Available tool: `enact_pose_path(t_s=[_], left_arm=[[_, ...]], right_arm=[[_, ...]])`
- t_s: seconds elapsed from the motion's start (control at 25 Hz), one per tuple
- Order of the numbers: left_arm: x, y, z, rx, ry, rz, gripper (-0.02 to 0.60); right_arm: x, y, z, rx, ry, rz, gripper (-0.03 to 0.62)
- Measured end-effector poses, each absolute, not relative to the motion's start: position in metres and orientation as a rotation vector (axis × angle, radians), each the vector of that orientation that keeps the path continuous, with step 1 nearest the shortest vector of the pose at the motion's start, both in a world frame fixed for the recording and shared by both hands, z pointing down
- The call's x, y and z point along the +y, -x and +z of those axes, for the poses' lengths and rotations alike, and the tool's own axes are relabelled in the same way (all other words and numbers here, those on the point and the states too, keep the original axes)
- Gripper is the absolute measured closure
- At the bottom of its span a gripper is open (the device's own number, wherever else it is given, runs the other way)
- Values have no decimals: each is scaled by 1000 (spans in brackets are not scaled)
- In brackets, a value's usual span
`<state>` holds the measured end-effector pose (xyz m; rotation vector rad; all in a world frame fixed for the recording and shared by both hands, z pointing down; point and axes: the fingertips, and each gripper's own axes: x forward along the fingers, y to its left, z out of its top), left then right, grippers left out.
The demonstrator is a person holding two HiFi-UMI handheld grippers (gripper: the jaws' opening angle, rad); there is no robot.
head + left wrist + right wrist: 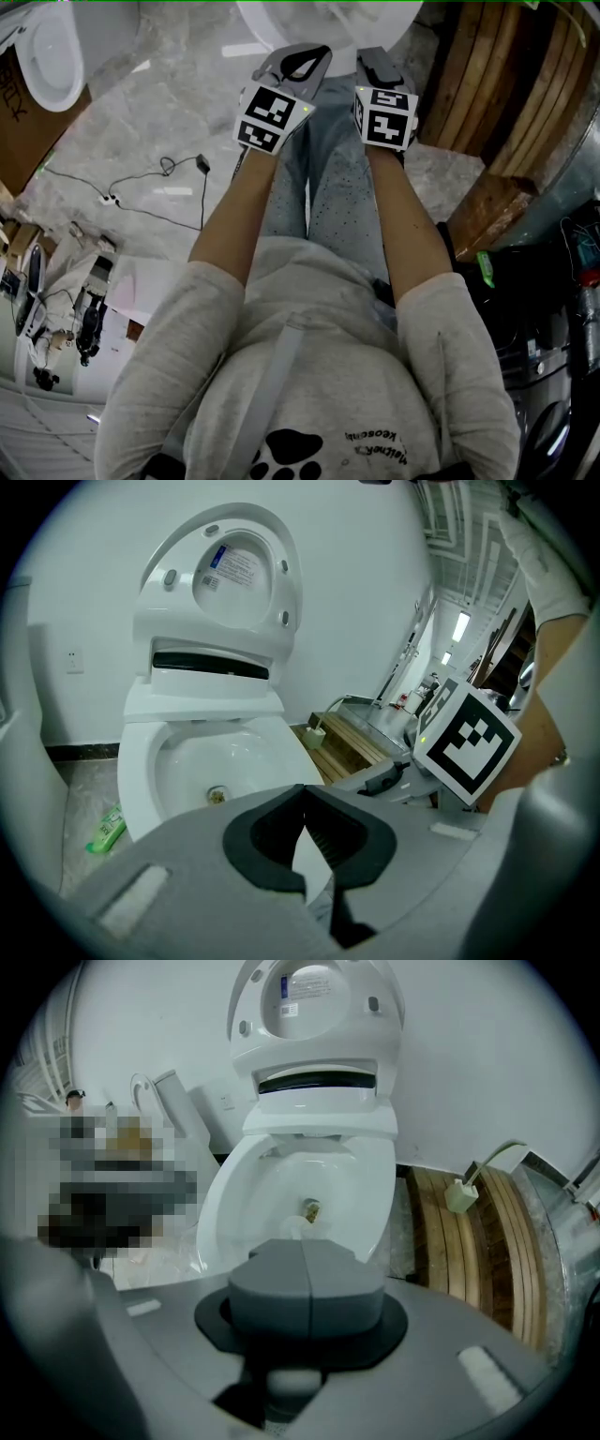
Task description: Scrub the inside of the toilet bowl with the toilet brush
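Left tongs (pixel 302 797) and right tongs (pixel 305 1258) are resting pressed together on nothing, pointing side by side at the toilet bowl (pixel 302 1185), which is standing open just ahead, lid (pixel 314 988) raised

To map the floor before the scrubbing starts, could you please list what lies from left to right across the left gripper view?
Green packet → toilet → wooden boards → marker cube.

Closed tool (pixel 305 1286) before toilet bowl (pixel 221 1206)
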<state>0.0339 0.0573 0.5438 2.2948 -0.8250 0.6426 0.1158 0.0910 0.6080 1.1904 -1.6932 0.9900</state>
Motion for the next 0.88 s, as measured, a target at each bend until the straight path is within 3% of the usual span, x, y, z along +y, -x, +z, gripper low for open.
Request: enact_pose_path(t_s=[0.88], left_arm=[[37,7,554,-927,-2201,592,586]], right_arm=[[65,-82,626,-1692,-1127,1032,444]])
